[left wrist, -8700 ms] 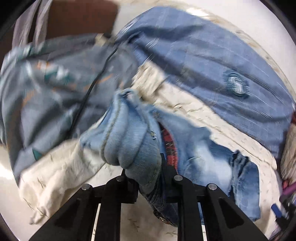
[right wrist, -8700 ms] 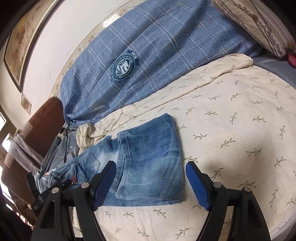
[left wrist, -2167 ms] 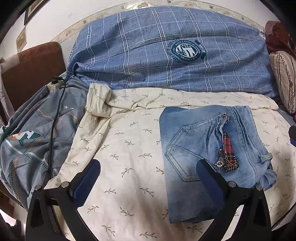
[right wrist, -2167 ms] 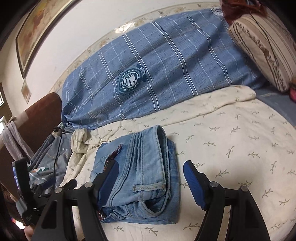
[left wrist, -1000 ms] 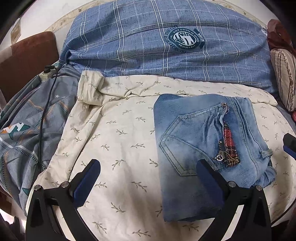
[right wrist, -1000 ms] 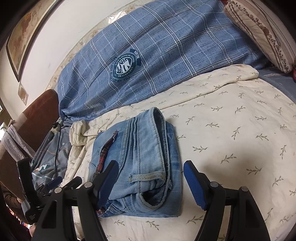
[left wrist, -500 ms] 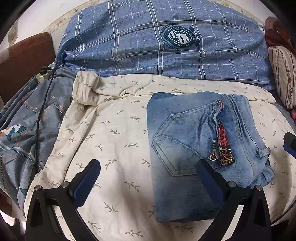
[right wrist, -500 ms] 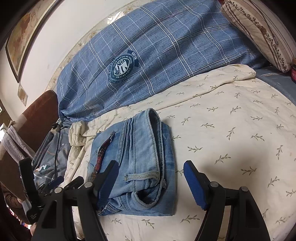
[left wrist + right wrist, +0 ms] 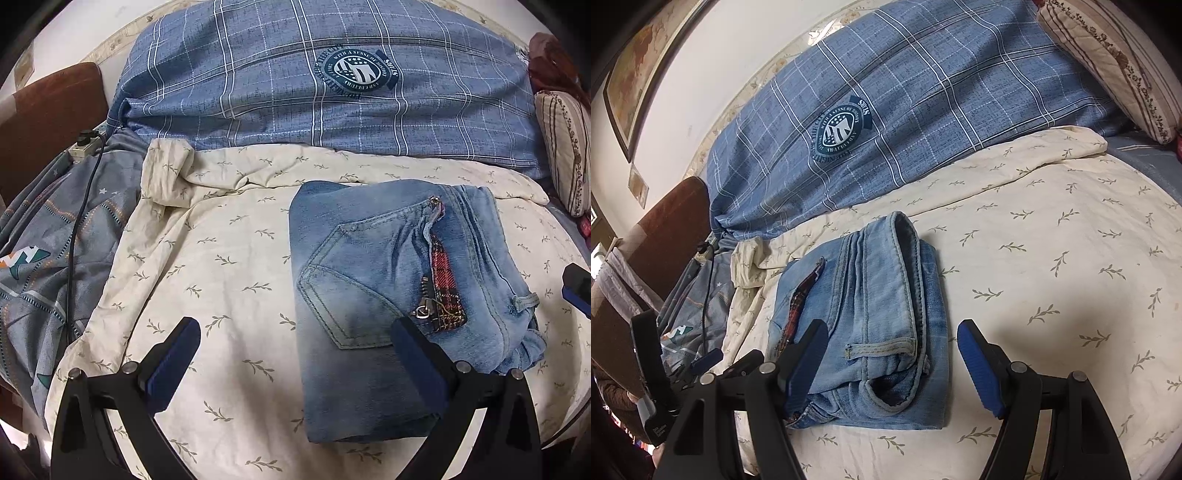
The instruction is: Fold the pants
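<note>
— On the bed, how far am I?
— Left tongs (image 9: 295, 365) are released, holding nothing. The jeans (image 9: 388, 295) lie right of them on the sheet (image 9: 221, 258), folded into a compact stack. Right tongs (image 9: 892, 354) gape empty above it. Folding looks finished, I judge.

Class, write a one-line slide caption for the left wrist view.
Folded jeans lie on a leaf-print sheet, with the open left gripper poised above them.
</note>
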`<state>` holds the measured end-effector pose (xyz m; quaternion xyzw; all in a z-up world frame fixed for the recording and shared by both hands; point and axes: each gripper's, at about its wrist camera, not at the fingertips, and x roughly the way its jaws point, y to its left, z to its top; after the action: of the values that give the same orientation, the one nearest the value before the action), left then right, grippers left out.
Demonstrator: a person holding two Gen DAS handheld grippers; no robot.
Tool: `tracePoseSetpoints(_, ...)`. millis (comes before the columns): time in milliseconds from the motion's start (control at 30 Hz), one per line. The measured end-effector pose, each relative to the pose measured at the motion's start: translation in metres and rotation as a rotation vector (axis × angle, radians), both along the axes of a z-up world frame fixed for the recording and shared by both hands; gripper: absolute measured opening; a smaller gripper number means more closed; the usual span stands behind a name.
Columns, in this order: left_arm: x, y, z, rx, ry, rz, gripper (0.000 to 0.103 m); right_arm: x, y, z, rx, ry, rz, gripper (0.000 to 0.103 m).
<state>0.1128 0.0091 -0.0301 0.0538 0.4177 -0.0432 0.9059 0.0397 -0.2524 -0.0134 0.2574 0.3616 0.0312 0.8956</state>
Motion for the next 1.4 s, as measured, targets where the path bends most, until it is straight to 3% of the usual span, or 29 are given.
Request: tracePoseSetpoints(1400,0.0024,-0.0006,-0.0056,-0.021,0.040,-0.006,0.103,0.0045,0.0058,-0.0054,0.006,0.033,0.018,0.076)
